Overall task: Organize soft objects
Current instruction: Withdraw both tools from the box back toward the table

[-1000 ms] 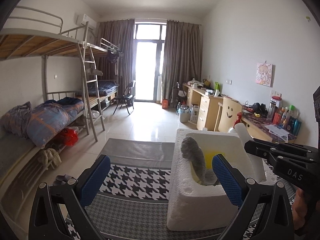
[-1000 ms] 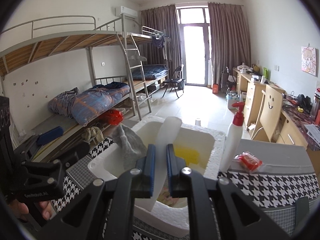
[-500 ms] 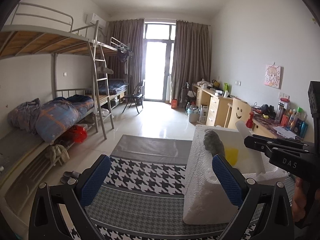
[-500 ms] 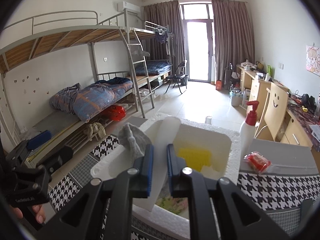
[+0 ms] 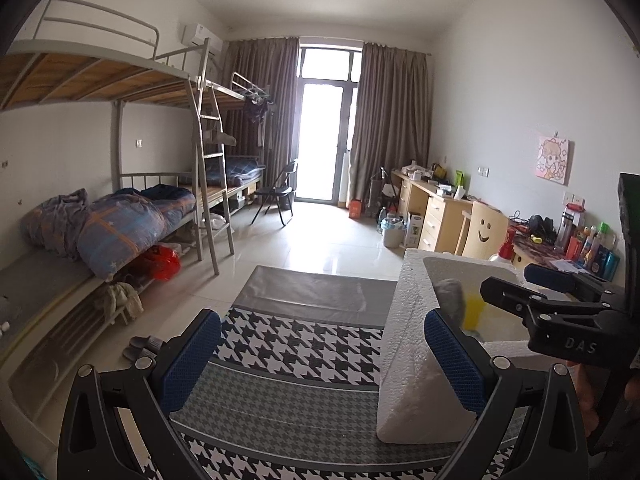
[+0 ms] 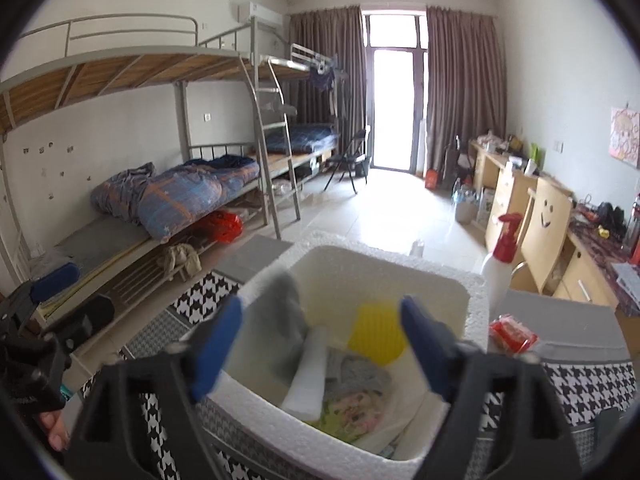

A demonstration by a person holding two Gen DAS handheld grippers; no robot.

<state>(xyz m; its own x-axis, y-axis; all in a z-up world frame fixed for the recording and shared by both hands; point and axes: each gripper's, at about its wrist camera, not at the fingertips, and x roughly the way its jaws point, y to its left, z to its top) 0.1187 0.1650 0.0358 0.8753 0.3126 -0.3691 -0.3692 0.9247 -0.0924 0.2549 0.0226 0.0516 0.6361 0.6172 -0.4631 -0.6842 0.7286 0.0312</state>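
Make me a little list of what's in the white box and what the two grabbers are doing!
box: white foam box on a checked cloth
inside: white roll, grey cloth, yellow sponge, flowery cloth
beside box: pump bottle, red packet
right gripper: jaws have just been opening; wide apart above the box, with the roll lying loose below them
left gripper: open, nothing between its jaws, next to the box
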